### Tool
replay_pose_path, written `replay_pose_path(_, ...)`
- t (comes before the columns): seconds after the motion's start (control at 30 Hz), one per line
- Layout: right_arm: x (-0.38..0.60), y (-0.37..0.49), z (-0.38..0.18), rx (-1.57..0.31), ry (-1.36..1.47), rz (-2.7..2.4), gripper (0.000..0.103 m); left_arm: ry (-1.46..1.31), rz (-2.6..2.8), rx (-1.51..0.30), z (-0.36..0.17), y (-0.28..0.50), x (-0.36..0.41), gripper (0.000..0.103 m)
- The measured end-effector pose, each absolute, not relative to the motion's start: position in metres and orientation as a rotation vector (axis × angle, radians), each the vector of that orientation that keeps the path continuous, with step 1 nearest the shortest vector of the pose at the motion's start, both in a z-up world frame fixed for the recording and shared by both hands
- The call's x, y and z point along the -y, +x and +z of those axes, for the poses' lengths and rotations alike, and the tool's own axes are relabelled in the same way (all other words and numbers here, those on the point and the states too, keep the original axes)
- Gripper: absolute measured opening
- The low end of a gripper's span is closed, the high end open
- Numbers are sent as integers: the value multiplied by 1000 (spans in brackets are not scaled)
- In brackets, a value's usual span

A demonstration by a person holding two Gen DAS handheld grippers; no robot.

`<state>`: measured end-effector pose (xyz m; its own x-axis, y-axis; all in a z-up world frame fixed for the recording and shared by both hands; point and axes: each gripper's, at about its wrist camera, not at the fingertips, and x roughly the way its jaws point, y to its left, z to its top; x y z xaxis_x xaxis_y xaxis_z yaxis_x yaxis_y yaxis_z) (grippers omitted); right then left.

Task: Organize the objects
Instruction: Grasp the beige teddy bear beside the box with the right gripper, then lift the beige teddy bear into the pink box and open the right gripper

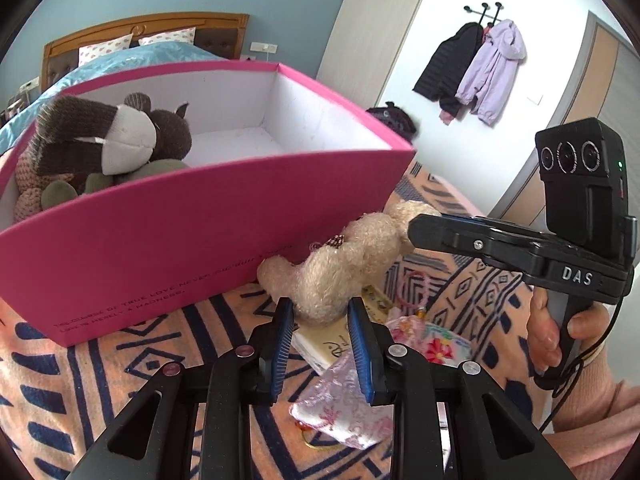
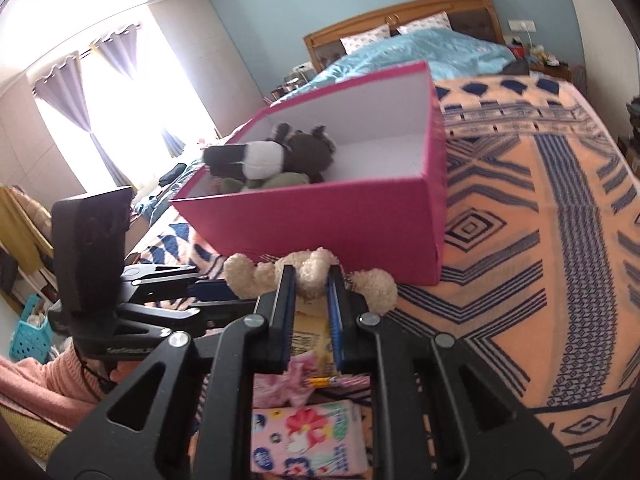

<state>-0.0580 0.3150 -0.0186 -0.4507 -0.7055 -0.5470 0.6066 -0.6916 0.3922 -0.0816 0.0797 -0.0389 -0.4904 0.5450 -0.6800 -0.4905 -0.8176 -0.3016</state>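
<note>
A cream teddy bear [image 1: 352,256] lies on the bed against the front wall of a pink box [image 1: 160,256]. My left gripper [image 1: 320,304] is shut on one of its legs, both blue pads pressing the fur. My right gripper [image 1: 412,228] comes in from the right and is clamped on the bear's head end. In the right wrist view the right gripper [image 2: 311,272] squeezes the teddy bear [image 2: 376,284] between its pads, while the left gripper [image 2: 224,286] holds the bear from the left. A brown and white plush animal [image 1: 132,136] lies inside the box [image 2: 320,224].
Under the grippers lie a floral tissue pack [image 2: 308,436], a pink satin pouch [image 1: 348,404] and a cream booklet [image 1: 320,344]. The peach and navy patterned blanket [image 2: 540,240] stretches away to the right. A person's hand [image 1: 548,332] grips the right tool's handle.
</note>
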Motion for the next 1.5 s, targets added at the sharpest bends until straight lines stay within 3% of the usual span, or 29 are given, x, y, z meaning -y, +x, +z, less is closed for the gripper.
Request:
replay_pose_path(0.57, -296, -17, 47, 57, 669, -2112, 14, -778, 2348, 45, 43, -45, -71, 28)
replay_pose_path(0.87, -302, -38, 38, 82, 711, -2143, 13, -826, 2361, 48, 29, -60, -72, 28)
replay_pose_path(0.97, -321, -51, 21, 138, 790, -2199, 27, -883, 2361, 21, 12, -63, -75, 32)
replay_pose_path(1.03, -332, -59, 6, 159, 862, -2234, 47, -909, 2351, 8, 4, -64, -79, 38)
replay_pose_path(1.23, -346, -90, -36, 258, 1018, -2269, 50, -1026, 2347, -11, -22, -75, -90, 42)
replay_pose_path(1.4, -344, -113, -51, 344, 1051, -2206, 50, -1082, 2323, 22, -34, -84, -90, 42)
replay_pose_path(1.5, -339, -116, -56, 339, 1061, -2177, 25, -1114, 2289, 59, -40, -88, -90, 40)
